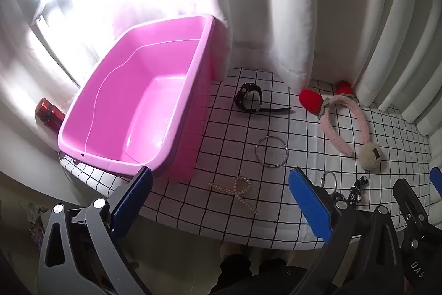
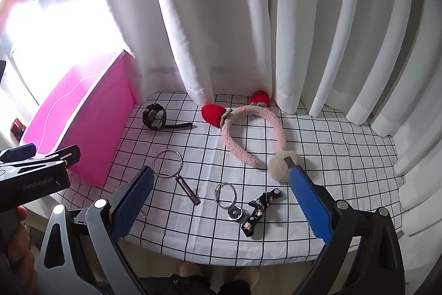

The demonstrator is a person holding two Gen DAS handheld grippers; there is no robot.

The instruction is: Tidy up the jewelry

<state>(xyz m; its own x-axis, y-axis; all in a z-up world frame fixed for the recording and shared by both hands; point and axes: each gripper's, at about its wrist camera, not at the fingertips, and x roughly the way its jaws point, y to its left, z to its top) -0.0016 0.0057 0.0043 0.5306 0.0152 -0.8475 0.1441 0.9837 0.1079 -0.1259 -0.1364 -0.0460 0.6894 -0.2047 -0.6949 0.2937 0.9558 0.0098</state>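
Note:
A pink plastic tub stands empty at the left of the checked cloth; it also shows in the right wrist view. On the cloth lie a black watch, a silver bangle, a pearl bow, a pink strawberry headband, a fluffy cream clip, a key ring and a black strap. My left gripper is open above the pearl bow. My right gripper is open above the key ring.
White curtains hang close behind the cloth. A red object lies left of the tub. The table's front edge runs just before the grippers. A metal hair clip lies by the bangle.

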